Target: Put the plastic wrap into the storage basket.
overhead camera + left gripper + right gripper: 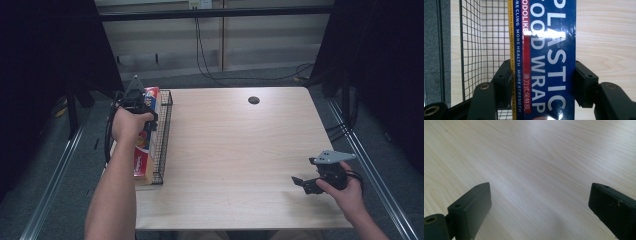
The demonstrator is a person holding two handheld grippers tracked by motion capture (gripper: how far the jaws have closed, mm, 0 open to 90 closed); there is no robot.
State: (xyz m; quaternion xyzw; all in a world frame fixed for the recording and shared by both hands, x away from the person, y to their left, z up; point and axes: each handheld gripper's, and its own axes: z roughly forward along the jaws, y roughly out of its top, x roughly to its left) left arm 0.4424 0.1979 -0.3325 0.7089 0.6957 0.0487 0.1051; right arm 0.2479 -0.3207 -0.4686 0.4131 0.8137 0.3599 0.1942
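A long blue plastic wrap box (549, 60) with white lettering lies lengthwise in a black wire basket (164, 135) at the table's left edge. My left gripper (134, 102) hangs over the box (145, 145) and is shut on it, one black jaw pressed against each long side. In the left gripper view the gripper (544, 82) clamps the box's width, and the basket mesh (474, 50) shows to the left. My right gripper (306, 183) rests low over the table's right front, open, with bare wood between its jaws (539, 202).
A light wooden table (235, 150) spreads between the two hands. A small dark round hole (253, 100) sits near its far edge. Black cables hang along the back wall, and dark curtains flank both sides.
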